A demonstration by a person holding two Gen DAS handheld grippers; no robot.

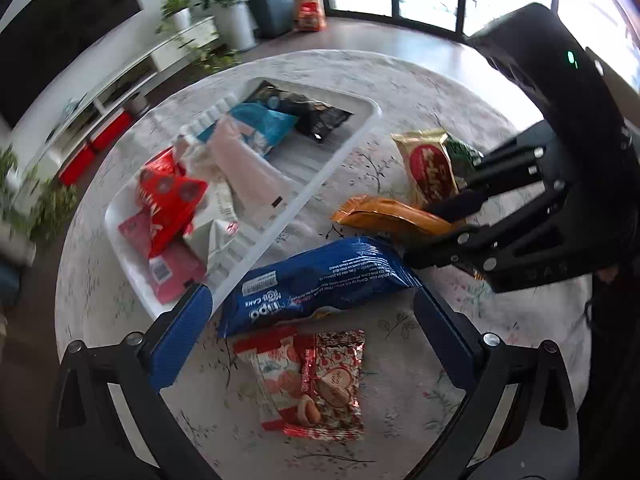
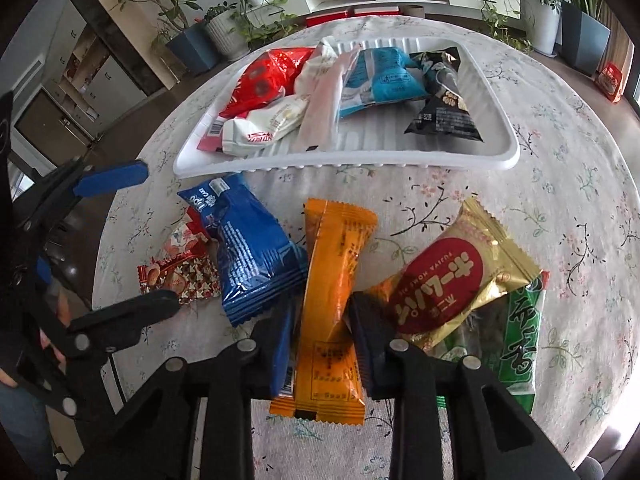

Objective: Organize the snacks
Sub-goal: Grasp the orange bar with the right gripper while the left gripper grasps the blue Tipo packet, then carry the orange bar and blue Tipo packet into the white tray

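Snacks in two groups on a round table under a floral tablecloth point(image 2: 560, 128). White ribbed tray point(image 2: 496, 156) — largest item — sits toward the table's far side, holding a red packet point(image 2: 260, 80), a white packet point(image 2: 264, 124), a pale pink wrapper point(image 2: 324, 112), a light-blue packet point(image 2: 384, 80) and a black packet point(image 2: 444, 108).

Loose on the cloth, near side of the tray: blue Tipo cake pack point(image 1: 316, 280), its corner overlapping a small red-and-white cookie packet point(image 1: 308, 380); orange packet point(image 2: 332, 280); gold packet with a red oval point(image 2: 444, 284) lying over a green packet point(image 2: 516, 344).

Right gripper point(image 2: 320, 336): pads pinching the orange packet by its lower half (wrapper creased between them).

Left gripper point(image 1: 312, 336): fingers spread wide, hanging above the Tipo pack and the cookie packet — touching neither, as far as can be seen.
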